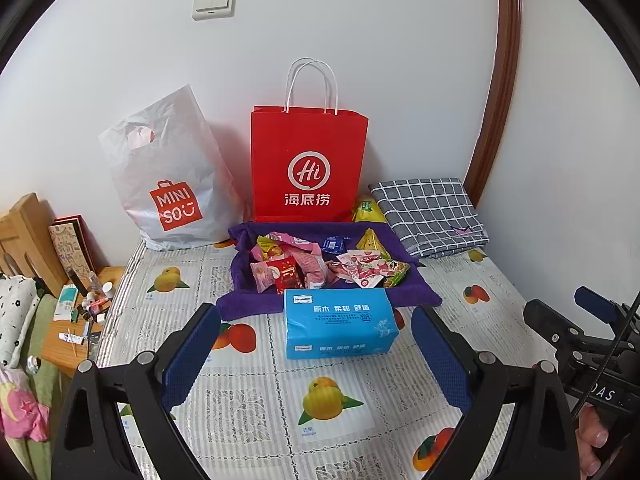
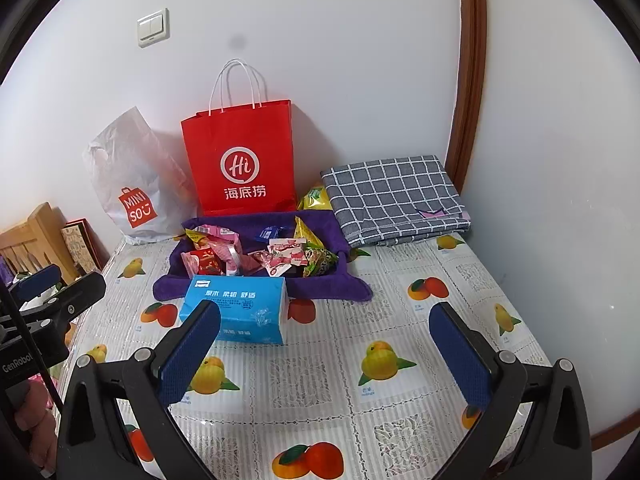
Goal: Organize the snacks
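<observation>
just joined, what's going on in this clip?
Nothing is being held yet. A person holds both tools above the fruit-print tablecloth: the left hand-held gripper and the right hand-held gripper are both open and empty. The snack packets sit piled in a purple cloth tray, with a blue tissue pack right in front of it. A red paper bag and a white plastic bag stand behind against the wall.

Snack packets (image 1: 320, 264) lie in the cloth tray (image 1: 416, 280), tissue pack (image 1: 340, 324) touching at 6 o'clock, paper bag (image 1: 308, 168) at 12, folded cloth (image 1: 428, 216) at 2.
</observation>
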`<state>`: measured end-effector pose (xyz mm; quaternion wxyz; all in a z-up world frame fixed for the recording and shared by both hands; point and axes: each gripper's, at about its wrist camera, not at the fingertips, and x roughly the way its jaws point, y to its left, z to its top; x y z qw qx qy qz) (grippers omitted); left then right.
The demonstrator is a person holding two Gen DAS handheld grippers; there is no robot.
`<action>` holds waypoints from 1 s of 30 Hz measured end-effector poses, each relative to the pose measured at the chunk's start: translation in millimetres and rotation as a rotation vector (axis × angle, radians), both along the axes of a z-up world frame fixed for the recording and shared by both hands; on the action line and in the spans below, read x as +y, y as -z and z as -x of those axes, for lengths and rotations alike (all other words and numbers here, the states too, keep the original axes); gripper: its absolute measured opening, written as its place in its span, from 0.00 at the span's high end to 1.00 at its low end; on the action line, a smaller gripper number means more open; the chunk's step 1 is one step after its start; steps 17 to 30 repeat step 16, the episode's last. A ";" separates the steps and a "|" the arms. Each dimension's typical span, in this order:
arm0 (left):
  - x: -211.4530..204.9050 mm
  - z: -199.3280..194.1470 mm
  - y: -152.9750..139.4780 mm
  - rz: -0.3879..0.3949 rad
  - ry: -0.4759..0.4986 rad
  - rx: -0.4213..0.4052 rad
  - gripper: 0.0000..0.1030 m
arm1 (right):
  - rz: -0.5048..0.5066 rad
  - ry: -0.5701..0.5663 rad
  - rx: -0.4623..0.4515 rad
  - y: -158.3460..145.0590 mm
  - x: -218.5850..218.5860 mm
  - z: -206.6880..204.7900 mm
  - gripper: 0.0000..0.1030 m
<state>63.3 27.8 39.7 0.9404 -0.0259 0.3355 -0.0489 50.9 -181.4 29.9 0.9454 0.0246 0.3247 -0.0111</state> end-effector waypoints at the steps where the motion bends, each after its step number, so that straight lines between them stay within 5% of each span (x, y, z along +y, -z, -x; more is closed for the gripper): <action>1: 0.0 0.0 0.0 0.000 0.000 0.001 0.06 | -0.001 0.000 0.000 0.0 0.0 0.3 0.00; 30: -1.7 0.3 -0.6 -0.002 -0.004 -0.004 0.06 | -0.004 -0.002 -0.001 -2.2 -0.9 0.5 0.00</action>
